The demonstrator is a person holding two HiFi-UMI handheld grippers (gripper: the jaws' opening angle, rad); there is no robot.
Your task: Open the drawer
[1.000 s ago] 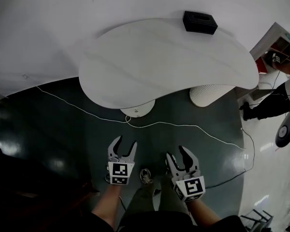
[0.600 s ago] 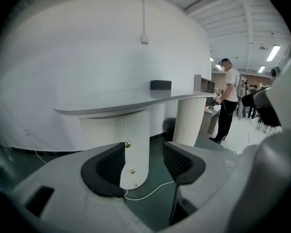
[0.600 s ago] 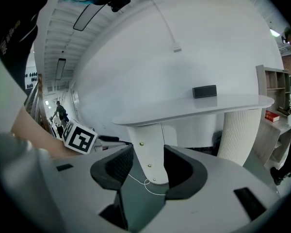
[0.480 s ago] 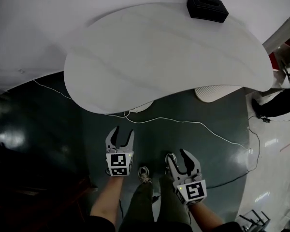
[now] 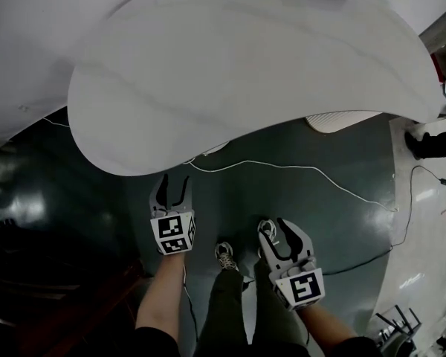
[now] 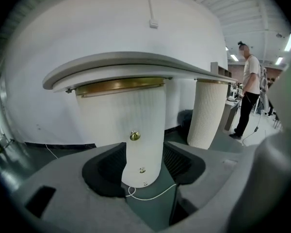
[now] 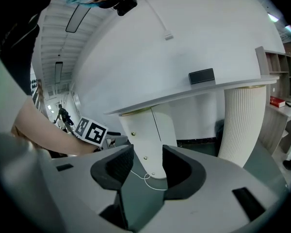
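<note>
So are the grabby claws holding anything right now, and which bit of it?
Nothing is held. The left gripper and the right gripper both have their jaws apart and empty, in the air short of the white table leg.

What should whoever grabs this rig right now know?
Left gripper: open, empty, pointed at the white pedestal under the table. The brass knob lines up between the jaws but is not touched.
Right gripper: open, empty, held low beside the left.
Done: nothing opened yet.
Left: close in, grip the knob (likely the drawer's handle) and pull.
Mind the white cable on the floor.
</note>
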